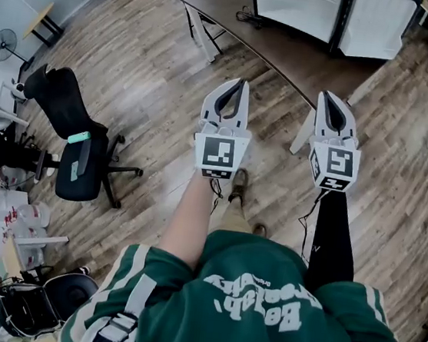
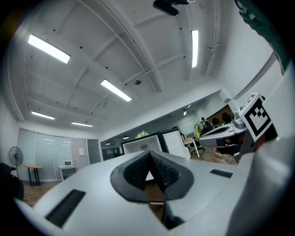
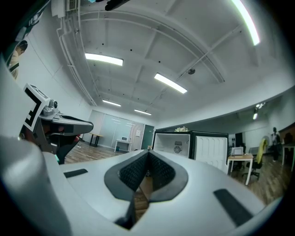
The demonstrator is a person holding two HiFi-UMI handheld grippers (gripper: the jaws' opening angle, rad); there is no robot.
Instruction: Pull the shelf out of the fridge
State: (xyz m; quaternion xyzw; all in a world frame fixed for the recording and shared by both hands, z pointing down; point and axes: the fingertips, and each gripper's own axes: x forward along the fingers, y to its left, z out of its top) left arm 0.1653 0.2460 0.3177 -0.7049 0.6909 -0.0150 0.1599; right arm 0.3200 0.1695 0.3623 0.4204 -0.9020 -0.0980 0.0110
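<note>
Grippers closed, fridge well ahead

Nearest, we note the person's green sweatshirt [image 1: 259, 304] and two forearms held forward over a wooden floor [image 1: 147, 81]. The left gripper [image 1: 243, 85] and right gripper [image 1: 323, 95] sit side by side, apart from one another, both pointing ahead. In the left gripper view we find the ribbed pads [image 2: 136, 173] meeting at their tips with nothing between them. In the right gripper view the pads [image 3: 133, 171] likewise meet, nothing held. A black office chair [image 1: 84, 160] stands off to the left. Beyond the grippers is a brown table [image 1: 290, 53], and on it the white fridge [image 1: 304, 7], its door [image 1: 375, 23] swung open. We cannot make out the shelf inside.
</note>
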